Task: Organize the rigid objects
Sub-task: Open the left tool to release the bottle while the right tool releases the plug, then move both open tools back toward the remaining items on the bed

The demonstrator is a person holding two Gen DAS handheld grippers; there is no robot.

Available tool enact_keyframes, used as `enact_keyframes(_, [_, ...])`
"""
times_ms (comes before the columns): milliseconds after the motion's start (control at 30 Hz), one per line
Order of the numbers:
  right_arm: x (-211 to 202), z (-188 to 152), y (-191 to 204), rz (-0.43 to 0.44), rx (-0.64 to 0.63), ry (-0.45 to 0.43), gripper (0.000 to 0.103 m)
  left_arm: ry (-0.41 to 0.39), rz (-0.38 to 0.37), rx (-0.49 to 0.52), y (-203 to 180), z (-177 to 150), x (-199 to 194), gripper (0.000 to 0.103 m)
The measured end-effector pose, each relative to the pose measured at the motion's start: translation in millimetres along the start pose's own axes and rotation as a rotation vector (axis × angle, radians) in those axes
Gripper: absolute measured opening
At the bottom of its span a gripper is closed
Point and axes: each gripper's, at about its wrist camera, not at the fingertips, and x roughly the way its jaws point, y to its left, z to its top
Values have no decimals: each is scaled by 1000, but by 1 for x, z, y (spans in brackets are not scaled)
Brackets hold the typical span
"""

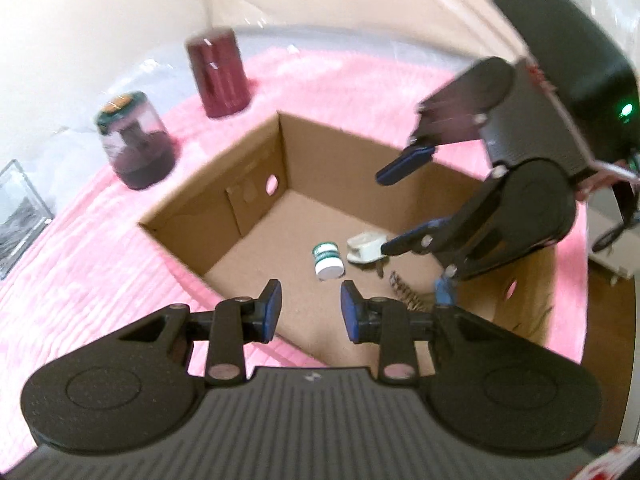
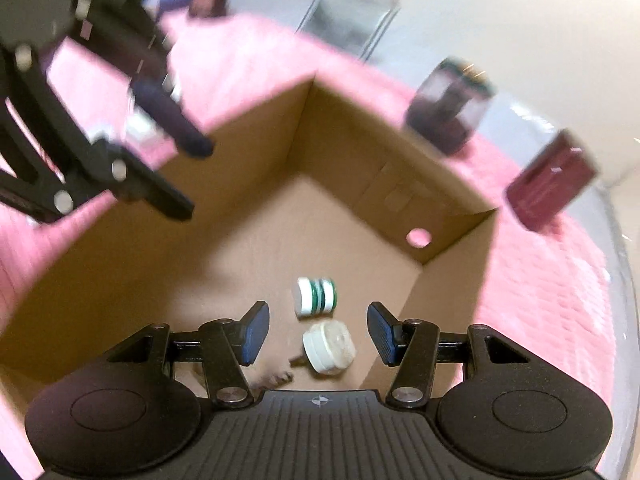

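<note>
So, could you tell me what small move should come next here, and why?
Probably swing the left tongs toward the green-lidded jar and open them wider. Both these and the right tongs hover empty over the cardboard box, which already holds a small green-and-white pot, while that jar and the red canister stand outside on the pink blanket.

Box: open brown corrugated cardboard box, matt, plain paper-like walls and floor.
Cover: pink cloth spread under the box, soft, ribbed, fuzzy.
Jars: clear glossy jar with a green lid at upper left of the left wrist view; dark red ribbed canister, shiny highlights.
Small tub: white and green round plastic tub, smooth.
Gripper bodies: left gripper black matt plastic, fine-grained, with blue ridged pads and bright metal screws.
</note>
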Motion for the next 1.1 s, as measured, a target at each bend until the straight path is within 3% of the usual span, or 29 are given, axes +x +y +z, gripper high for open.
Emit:
enact_keyframes(200, [-74,-3,29,-42,162,-173,51,-158,33,-106,-2,-25,-73,39])
enact_keyframes(367, [-126,-11,70,-36,252,-323,54,-243,74,-197,-2,-64,-126,59])
enact_keyframes(567, [-157,-11,126,15,361,-456,68,-301,195,-317,3,-132,-183,76])
enact_keyframes(800, [-153,-6,195,95,389,-486,74,-279,376,-438,12,-213,-234,82])
enact_keyframes(1000, [-130,-6,232,119,406,-441,74,-260,455,-526,16,-263,-255,83])
enact_keyframes(1100, [-121,-9,242,135,420,-419,74,-256,456,-580,16,-284,-253,83])
